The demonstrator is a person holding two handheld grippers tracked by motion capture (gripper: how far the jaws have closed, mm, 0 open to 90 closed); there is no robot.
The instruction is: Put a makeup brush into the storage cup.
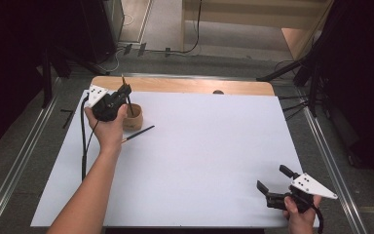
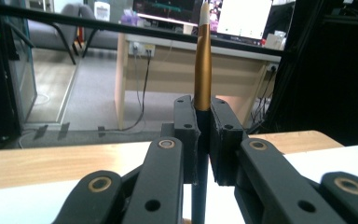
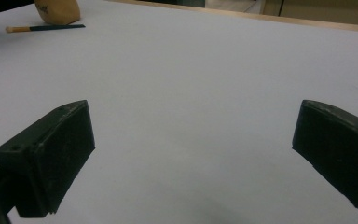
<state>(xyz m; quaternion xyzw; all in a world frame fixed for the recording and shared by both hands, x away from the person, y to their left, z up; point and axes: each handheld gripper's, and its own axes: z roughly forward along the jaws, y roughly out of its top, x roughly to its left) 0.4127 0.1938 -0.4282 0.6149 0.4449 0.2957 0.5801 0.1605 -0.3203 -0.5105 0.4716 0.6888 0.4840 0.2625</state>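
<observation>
My left gripper (image 1: 125,92) is shut on a thin brush (image 2: 203,70) with a gold upper part and a dark shaft, and holds it upright. It hangs over a small wooden cup (image 1: 133,118) at the back left of the table, and the brush's lower end reaches into the cup's mouth. In the left gripper view, my left gripper (image 2: 203,135) has both pads pressed against the shaft. A second dark brush (image 1: 139,133) lies flat on the white sheet just in front of the cup. My right gripper (image 1: 271,177) rests open near the front right edge, with nothing between its jaws.
A white sheet (image 1: 199,156) covers the table, with a wooden strip (image 1: 185,86) bare along the far edge. The right gripper view has the cup (image 3: 57,10) and the lying brush (image 3: 44,28) far off. Dark stands and cables flank the table.
</observation>
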